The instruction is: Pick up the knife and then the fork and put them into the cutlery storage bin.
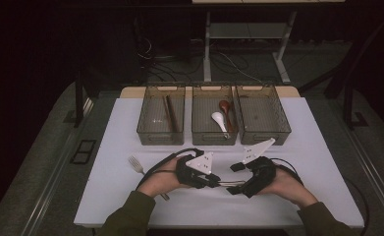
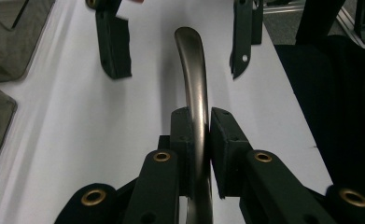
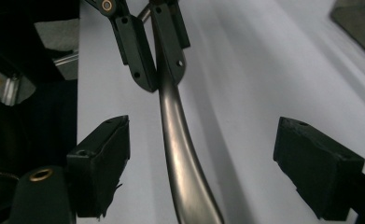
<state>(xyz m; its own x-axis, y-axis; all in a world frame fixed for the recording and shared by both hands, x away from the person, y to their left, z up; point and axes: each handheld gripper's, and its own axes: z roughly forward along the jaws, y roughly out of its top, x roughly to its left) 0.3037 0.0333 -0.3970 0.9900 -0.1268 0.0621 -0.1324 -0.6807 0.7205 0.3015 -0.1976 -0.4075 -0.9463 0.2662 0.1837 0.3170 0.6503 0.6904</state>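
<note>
utensil handle [image 2: 196, 88], metal, curved: clamped in left gripper [image 2: 200, 135] above the table [image 1: 297, 147], its free end between the right gripper's [image 3: 199, 158] wide-apart jaws. likely stiff, light, slippery; best gripped across the flat handle.

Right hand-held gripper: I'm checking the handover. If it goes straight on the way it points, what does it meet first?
The metal handle, already between the open right hand-held gripper; straight ahead, probably the left hand-held gripper clamped on that handle, though depth is unclear.
</note>
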